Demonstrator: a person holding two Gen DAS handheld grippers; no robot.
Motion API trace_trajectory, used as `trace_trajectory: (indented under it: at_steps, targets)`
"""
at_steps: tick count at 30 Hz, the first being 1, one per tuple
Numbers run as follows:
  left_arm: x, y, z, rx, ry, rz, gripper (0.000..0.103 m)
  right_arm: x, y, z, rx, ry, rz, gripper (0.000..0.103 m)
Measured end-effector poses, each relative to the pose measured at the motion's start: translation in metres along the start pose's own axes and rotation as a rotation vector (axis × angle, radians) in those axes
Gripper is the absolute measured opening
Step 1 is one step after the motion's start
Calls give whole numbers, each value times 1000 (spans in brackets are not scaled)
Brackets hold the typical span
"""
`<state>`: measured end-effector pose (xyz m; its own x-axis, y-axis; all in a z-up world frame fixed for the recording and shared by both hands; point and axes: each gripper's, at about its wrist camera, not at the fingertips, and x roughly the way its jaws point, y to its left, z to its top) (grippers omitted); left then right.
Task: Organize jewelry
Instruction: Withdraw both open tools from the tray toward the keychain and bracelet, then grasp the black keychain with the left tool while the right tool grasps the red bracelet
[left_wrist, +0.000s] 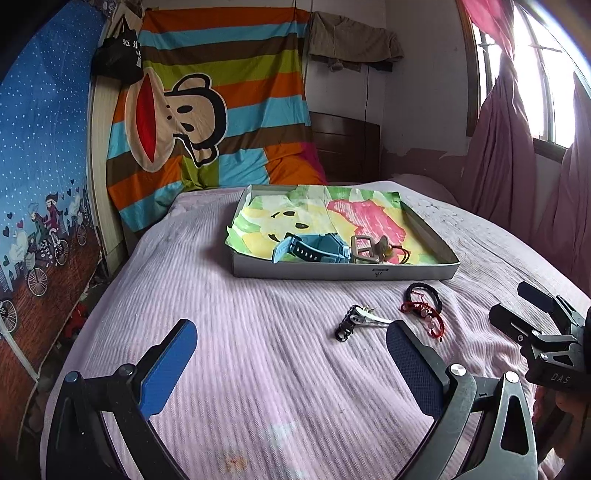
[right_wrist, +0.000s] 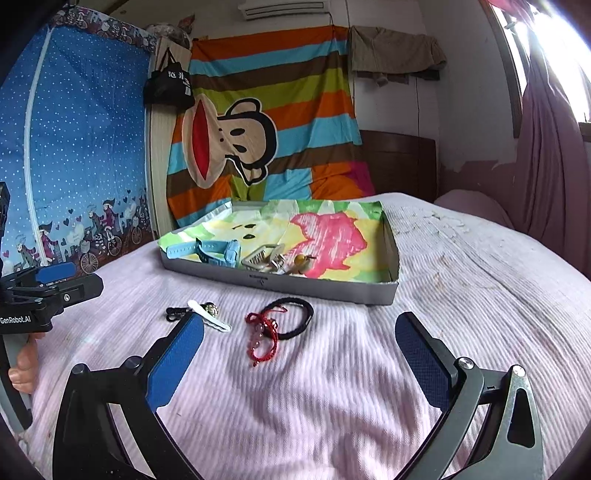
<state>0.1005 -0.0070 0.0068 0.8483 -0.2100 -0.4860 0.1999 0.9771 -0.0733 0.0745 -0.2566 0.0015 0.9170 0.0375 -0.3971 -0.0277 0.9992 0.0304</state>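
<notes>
Left tool (left_wrist: 291, 369): blue-padded fingers spread wide, released, grasping nothing, hovering over the pink ribbed bedspread (left_wrist: 258, 406).
Right tool (right_wrist: 299, 356): also spread wide and empty, above the same bedspread.
Loose jewelry, near: red beaded string bracelet (right_wrist: 263, 332) overlapping a black braided cord bracelet (right_wrist: 295, 317); left of them, a white hair clip (right_wrist: 208, 315) beside a small black chain piece (right_wrist: 173, 313).
Grey cardboard tray (right_wrist: 317, 288): farther back, lined with colourful painted paper.
Inside tray, near edge: light blue strap watch (right_wrist: 210, 251), silver metal buckle (right_wrist: 264, 258), small brown-and-yellow item (right_wrist: 301, 262), too small to identify.
</notes>
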Motion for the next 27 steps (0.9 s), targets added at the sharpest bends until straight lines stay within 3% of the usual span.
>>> trace_trajectory:
  at_steps: [5, 7, 8, 10, 16, 20, 27]
  targets:
    - [13, -2, -1, 0, 59, -26, 103, 12, -6, -6, 30, 55, -2, 101]
    - [18, -4, -1, 8, 83, -40, 101, 17, -6, -8, 38, 73, 9, 93]
    - [22, -5, -1, 14, 98, -49, 97, 19, -6, -9, 38, 83, 13, 90]
    - [30, -8, 0, 23, 135, -73, 89, 26, -5, -11, 38, 110, 19, 72]
    - [50, -16, 1, 35, 205, -119, 72, 43, -4, -17, 43, 185, 39, 50]
    - [60, -25, 2, 62, 231, -138, 63, 48, -2, -18, 44, 205, 59, 48]
    - [69, -38, 2, 111, 260, -158, 46, 59, 5, -19, 35, 231, 98, 34]
